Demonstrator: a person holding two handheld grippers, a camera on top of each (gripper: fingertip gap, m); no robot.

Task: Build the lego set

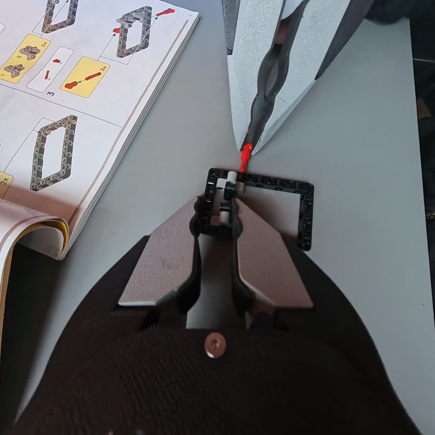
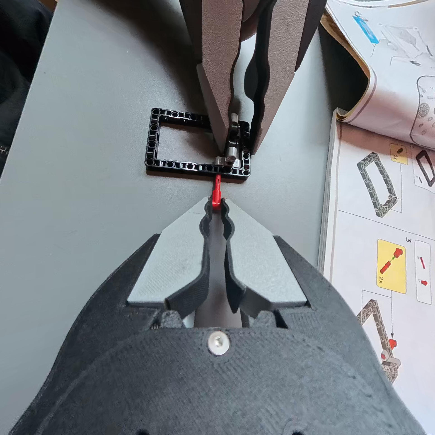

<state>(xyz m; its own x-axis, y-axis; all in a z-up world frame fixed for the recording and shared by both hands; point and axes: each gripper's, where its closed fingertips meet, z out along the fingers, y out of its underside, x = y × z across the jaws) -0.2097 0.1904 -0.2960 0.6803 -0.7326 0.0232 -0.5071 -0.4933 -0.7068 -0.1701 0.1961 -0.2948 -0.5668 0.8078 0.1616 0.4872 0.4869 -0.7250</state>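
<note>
A black rectangular frame (image 1: 306, 211) lies flat on the grey table (image 1: 353, 141), with grey and black connector pieces (image 1: 231, 176) fitted inside one short end. My left gripper (image 1: 217, 207) is shut across that end: one finger outside the frame, the other inside against the connectors. My right gripper (image 1: 247, 148) comes from the far side, shut on a red pin (image 1: 244, 157) whose thin tip touches the frame's long side by the connectors. The right wrist view shows the right gripper (image 2: 216, 199), the pin (image 2: 217, 188), the frame (image 2: 153, 136) and the left gripper (image 2: 237, 150).
An open instruction booklet (image 1: 82, 94) lies left of the frame; in the right wrist view it (image 2: 376, 211) lies on the right. The table edge (image 1: 412, 94) runs close along the frame's other side, with dark fabric beyond it. The grippers' ends are close to 5 cm from one another.
</note>
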